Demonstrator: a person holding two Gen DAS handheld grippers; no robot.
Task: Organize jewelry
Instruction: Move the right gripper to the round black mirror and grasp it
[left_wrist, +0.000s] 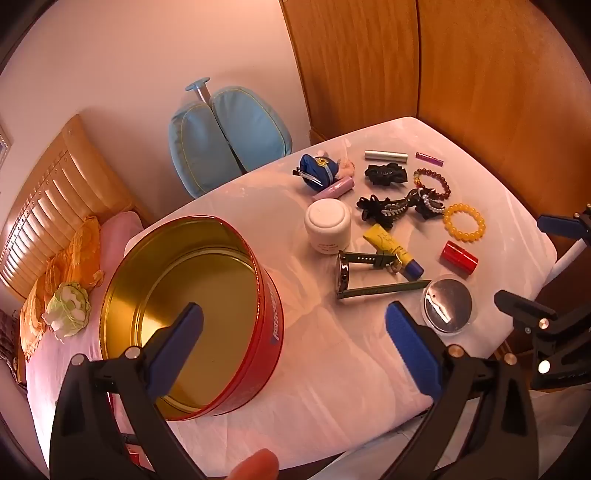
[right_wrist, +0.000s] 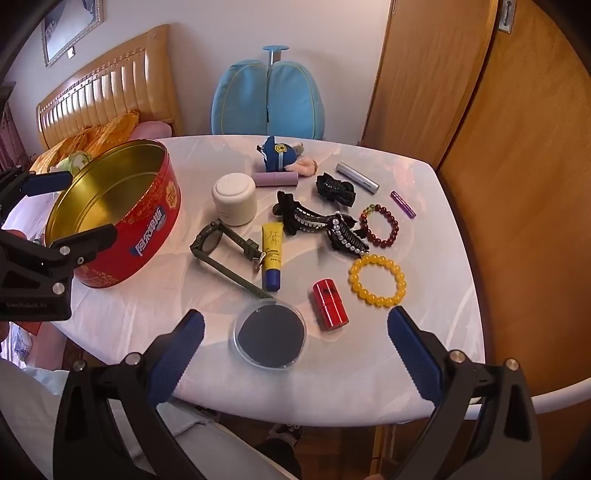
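Jewelry: your bracelets and clips lie scattered right of the red tin (right_wrist: 122, 218), none inside yet.
Right gripper (right_wrist: 295, 345): spread, empty, above the desk's (right_wrist: 424, 369) near edge.
Left gripper (left_wrist: 295, 343): spread, empty, beside the tin.
Next: you could take the yellow bracelet (right_wrist: 377, 280), pinching one side of its ring.

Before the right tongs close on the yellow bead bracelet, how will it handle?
The yellow bead bracelet is a loop of separate round beads, so it will probably sag and hang rather than hold its ring shape. The beads look glossy, so the pads may slip; gripping across one side of the loop seems safer. Lying flat on the table, it should slide, not roll.
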